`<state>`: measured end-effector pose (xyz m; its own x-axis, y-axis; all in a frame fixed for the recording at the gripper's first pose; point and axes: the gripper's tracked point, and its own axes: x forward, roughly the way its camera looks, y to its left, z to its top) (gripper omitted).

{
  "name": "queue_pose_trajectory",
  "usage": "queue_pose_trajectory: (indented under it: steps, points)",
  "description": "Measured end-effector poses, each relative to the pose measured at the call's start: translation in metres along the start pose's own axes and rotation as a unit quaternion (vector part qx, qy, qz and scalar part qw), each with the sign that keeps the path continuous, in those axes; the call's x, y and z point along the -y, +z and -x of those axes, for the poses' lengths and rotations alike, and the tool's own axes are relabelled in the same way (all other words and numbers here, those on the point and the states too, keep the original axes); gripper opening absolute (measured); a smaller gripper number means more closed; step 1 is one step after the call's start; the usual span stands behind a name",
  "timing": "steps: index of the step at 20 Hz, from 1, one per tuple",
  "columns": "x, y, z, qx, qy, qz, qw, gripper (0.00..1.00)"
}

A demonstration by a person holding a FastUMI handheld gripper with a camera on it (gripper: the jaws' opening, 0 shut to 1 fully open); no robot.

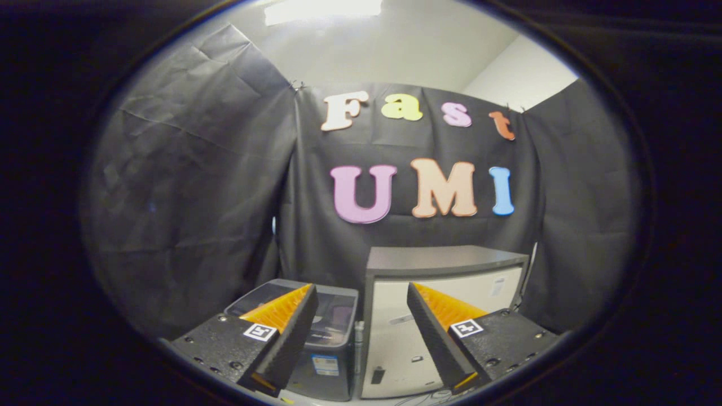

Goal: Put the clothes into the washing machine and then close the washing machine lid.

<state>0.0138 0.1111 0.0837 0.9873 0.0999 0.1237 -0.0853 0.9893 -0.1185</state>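
Black cloth hangs as the booth's wall on three sides, creased and pinned at the seams. Above it rises a pale plaster wall, with a bright ceiling light glaring at the top. Low against the back cloth stands a white cabinet with a dark grey top, its front faintly shadowed.

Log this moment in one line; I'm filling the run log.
gripper: open, empty | washer: beyond left finger | cabinet: beside it | stage: approach
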Motion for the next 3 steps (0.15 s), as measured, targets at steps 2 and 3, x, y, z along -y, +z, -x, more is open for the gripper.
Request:
queue_pose_trajectory:
  steps: [2,3]
  points:
    - [0.0110,0.0034,-0.0022,0.008,-0.003,-0.008,1.000,0.97]
    - [0.0146,0.0094,-0.0082,0.016,-0.001,-0.012,1.000,0.97]
